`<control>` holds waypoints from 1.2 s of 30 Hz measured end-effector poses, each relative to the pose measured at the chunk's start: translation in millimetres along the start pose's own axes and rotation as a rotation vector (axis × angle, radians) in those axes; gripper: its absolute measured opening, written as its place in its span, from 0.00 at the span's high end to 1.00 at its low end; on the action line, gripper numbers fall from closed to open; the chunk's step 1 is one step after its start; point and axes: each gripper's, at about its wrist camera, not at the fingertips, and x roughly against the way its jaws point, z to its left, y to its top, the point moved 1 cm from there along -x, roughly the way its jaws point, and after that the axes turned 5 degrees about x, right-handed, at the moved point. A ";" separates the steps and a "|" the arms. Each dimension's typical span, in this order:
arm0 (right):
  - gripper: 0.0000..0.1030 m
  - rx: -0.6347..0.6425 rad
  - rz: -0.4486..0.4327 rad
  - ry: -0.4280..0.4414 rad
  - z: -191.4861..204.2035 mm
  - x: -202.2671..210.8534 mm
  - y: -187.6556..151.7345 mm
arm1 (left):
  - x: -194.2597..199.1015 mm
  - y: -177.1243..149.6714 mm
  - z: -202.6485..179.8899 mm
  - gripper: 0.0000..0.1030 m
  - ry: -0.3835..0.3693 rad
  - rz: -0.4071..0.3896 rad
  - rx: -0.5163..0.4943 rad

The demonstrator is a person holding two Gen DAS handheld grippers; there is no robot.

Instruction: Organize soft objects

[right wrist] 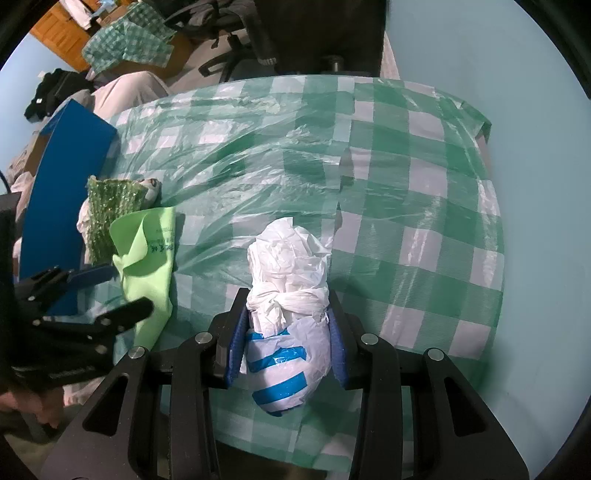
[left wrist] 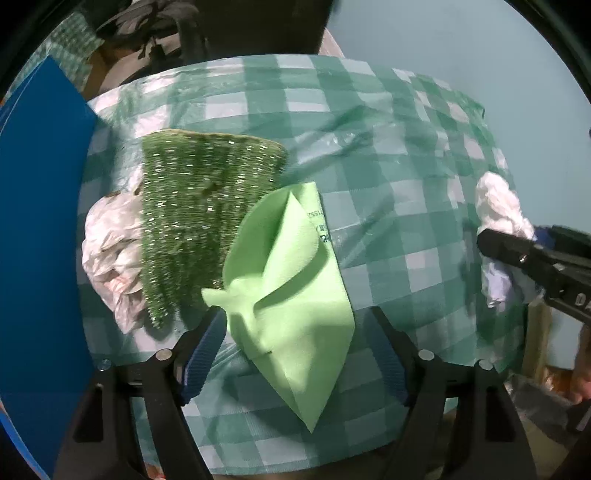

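A light green cloth (left wrist: 291, 295) lies folded on the checked table between the fingers of my left gripper (left wrist: 295, 332), which is open around it. A dark green glittery cloth (left wrist: 199, 206) lies just left of it, over a crumpled white bag (left wrist: 110, 251). My right gripper (right wrist: 286, 332) is shut on a knotted white plastic bag with blue stripes (right wrist: 288, 295) at the table's front. In the right wrist view the light green cloth (right wrist: 147, 254) and the left gripper (right wrist: 110, 295) sit at the left. In the left wrist view the white bag (left wrist: 498, 214) is at the right edge.
A blue box (left wrist: 40, 221) stands along the table's left edge, beside the cloths. The green checked tablecloth (right wrist: 406, 206) is covered with wrinkled clear plastic. Chairs, bags and clutter (right wrist: 221, 33) stand behind the table. A pale blue wall is on the right.
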 end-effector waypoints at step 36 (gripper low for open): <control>0.63 0.034 -0.044 0.028 29.1 16.3 6.5 | 42.2 -23.8 -5.9 0.89 -0.008 -0.078 -0.092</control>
